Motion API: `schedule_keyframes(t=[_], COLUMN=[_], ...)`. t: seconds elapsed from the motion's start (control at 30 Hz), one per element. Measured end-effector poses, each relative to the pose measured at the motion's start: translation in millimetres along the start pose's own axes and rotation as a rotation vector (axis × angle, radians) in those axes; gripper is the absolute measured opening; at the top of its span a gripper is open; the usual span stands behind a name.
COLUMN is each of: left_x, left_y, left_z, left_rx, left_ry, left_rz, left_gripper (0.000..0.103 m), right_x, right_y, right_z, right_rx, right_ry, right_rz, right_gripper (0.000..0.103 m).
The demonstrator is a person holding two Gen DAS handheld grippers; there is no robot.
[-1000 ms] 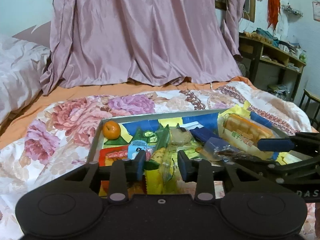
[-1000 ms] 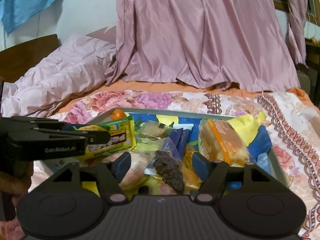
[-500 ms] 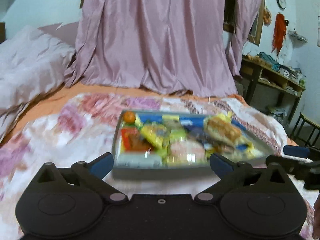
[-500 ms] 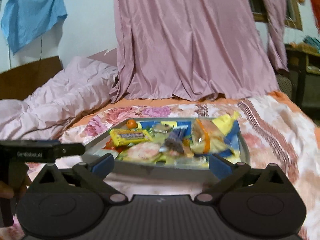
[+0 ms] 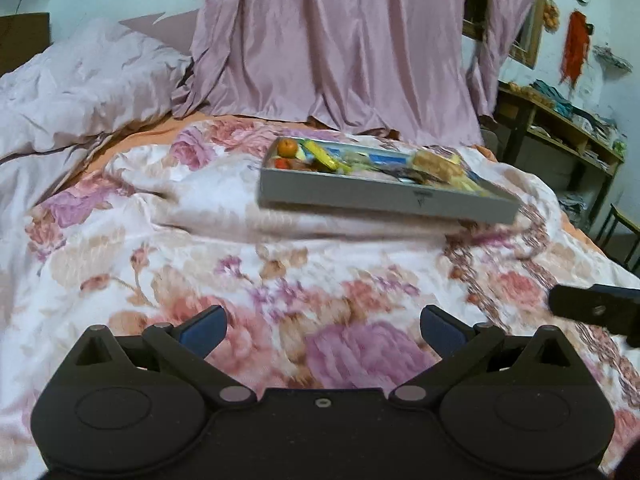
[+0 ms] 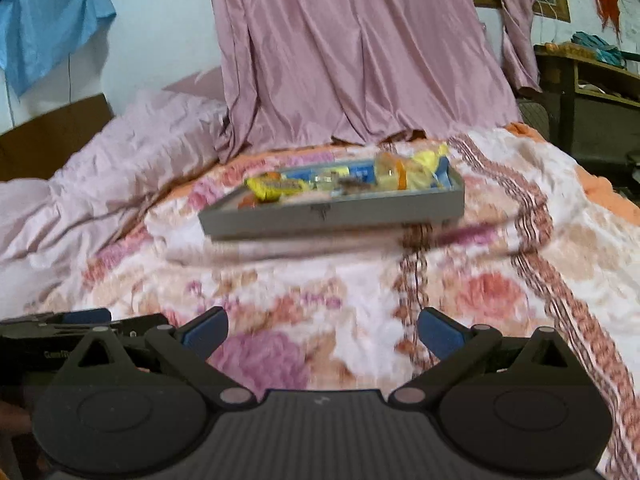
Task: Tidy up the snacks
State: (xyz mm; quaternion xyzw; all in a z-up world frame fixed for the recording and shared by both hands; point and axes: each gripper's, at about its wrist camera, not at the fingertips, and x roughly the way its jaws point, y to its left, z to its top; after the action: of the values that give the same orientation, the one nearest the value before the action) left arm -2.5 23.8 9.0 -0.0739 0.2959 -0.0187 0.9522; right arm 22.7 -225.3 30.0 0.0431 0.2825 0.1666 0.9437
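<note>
Left wrist view shows the left gripper (image 5: 322, 326) spread wide and empty above the floral bedspread (image 5: 160, 248), the right gripper (image 6: 322, 326) likewise apart, and the grey snack tray (image 5: 384, 196) resting well ahead of both.

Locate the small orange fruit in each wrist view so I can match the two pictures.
Left wrist view: the orange fruit sits in the far left corner of the grey tray, above centre, left of the yellow packet.
Right wrist view: only an orange sliver shows behind the yellow packet, at the tray's far left; blurred, probably the fruit.
Shared landmark: the pink curtain hanging behind the tray.
</note>
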Motion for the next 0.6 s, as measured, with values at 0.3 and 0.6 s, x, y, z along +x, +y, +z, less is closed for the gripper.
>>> schedule_keyframes(t=[0.3,0.6], left_x=[-25.6,-30.9], left_y=[-21.9,-21.8], left_z=[-5.7,3.9], left_rx=[0.069,0.056], left_ry=[-0.028,-0.048], left_rz=[0.021,0.025], left_gripper=[0.102,0.102], right_x=[-18.8,-22.1], right_y=[11.0,7.0], right_z=[-7.8,-5.4], right_rx=[-0.020,-0.020], right_ry=[-0.017,-0.025], right_rz=[-0.006,-0.009], right_gripper=[0.103,0.103])
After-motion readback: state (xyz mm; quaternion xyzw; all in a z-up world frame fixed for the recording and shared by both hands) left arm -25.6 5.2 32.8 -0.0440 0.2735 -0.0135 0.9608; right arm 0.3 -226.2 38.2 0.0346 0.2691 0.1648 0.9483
